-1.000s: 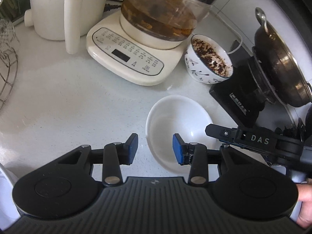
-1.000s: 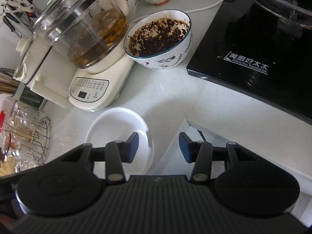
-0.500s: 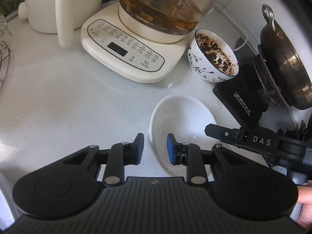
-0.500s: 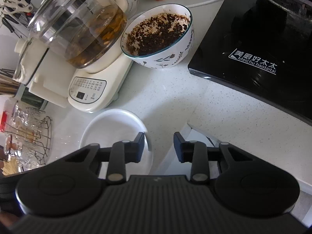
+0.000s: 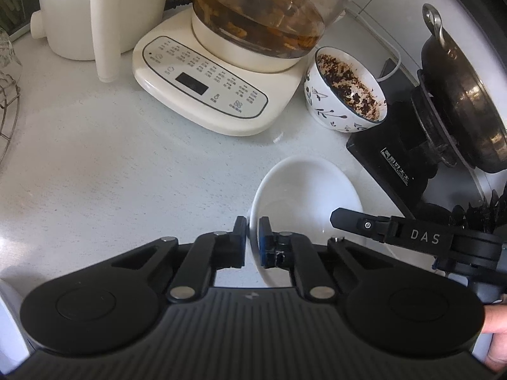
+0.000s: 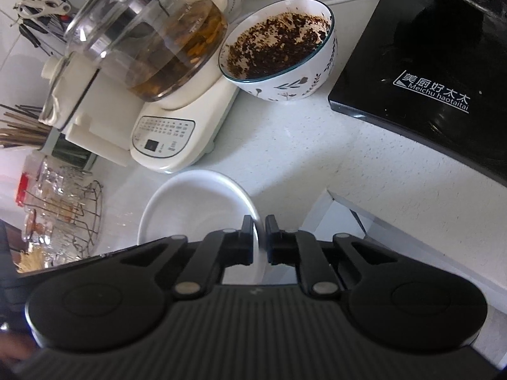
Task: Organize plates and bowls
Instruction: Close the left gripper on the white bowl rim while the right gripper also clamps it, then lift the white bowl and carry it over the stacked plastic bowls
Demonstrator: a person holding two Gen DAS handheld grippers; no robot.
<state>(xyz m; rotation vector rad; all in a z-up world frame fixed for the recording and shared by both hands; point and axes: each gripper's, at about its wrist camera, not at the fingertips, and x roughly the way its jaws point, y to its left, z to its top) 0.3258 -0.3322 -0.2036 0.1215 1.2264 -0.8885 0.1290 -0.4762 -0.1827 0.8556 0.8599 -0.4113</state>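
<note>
Both claws, left claw (image 5: 252, 237) and right claw (image 6: 259, 237), pinch opposite rims of one plain, glossy white plate (image 5: 312, 190).

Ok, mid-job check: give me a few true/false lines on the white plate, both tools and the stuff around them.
1. Both tools are shut on the white plate's rim. True: the left tool pinches the plate on one side of the rim, the right tool on the opposite side.
2. The patterned bowl is clean and empty. False: the bowl is coated inside with dark residue.
3. The plate is stacked on the bowl. False: the plate is apart from the bowl, nearer the cameras.
4. The glass kettle holds brownish liquid. True: the kettle sits on its cream base.
5. The cooktop is bare. False: a dark pot sits on the cooktop.
</note>
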